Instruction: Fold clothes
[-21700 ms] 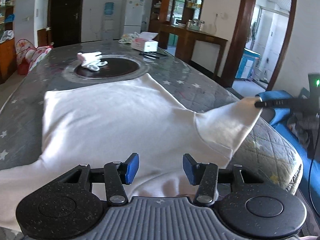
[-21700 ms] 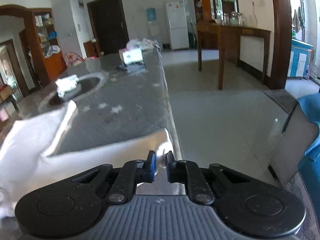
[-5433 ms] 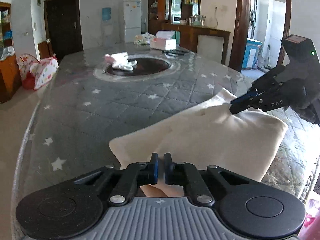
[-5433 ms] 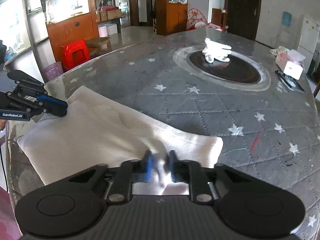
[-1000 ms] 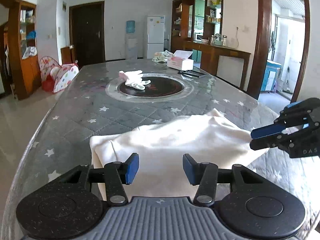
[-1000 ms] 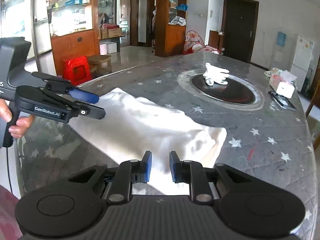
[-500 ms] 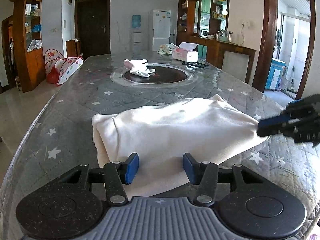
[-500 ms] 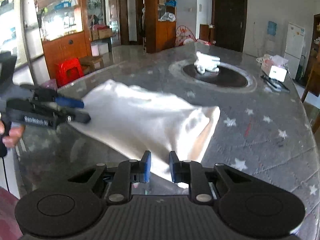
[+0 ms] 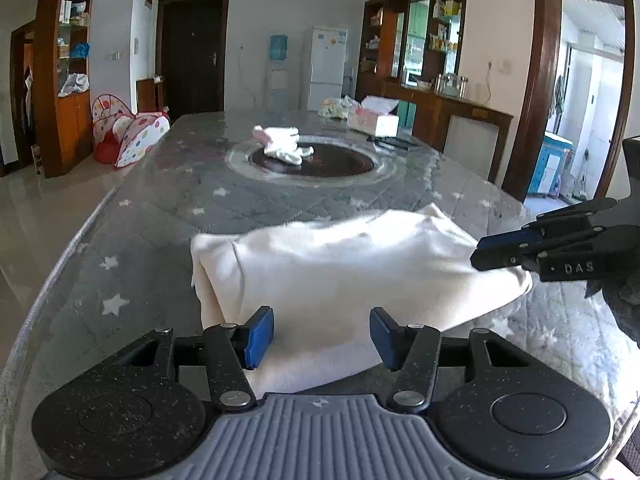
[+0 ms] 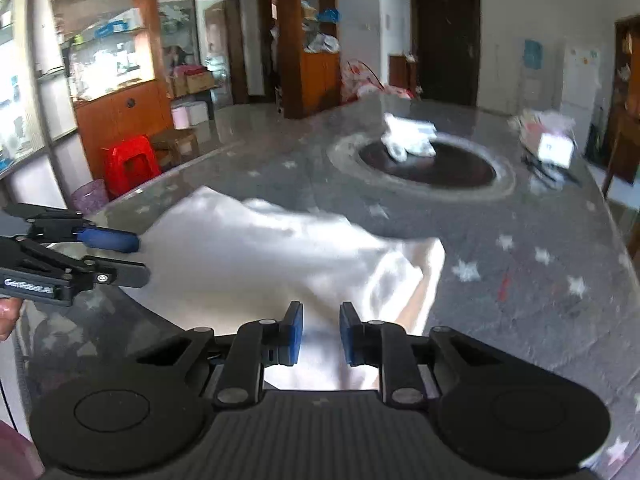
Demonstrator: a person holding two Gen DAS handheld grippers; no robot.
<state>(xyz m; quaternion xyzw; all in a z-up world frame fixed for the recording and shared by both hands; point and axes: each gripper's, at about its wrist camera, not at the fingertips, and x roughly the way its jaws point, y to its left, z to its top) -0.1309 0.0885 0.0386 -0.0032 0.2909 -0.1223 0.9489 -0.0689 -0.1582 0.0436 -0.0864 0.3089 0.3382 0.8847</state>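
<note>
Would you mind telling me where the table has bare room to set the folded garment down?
Bare quilted cover lies left of the garment, toward the table's left edge, and between the garment and the round dark inset. It is crowded on the inset, where gloves lie, and beyond it around the tissue box.

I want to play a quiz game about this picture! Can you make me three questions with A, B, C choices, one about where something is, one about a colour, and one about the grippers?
1. Where are the white gloves?
A. On the dark round plate
B. On the floor
C. On the fridge

2. What colour is the folded garment?
A. Red
B. Cream-white
C. Green

3. The left gripper is:
A. Open
B. Shut on the garment
C. Shut on a glove

Answers:
1 A, they lie on the plate at the table's middle.
2 B, it looks cream.
3 A, a wide gap shows.
</note>
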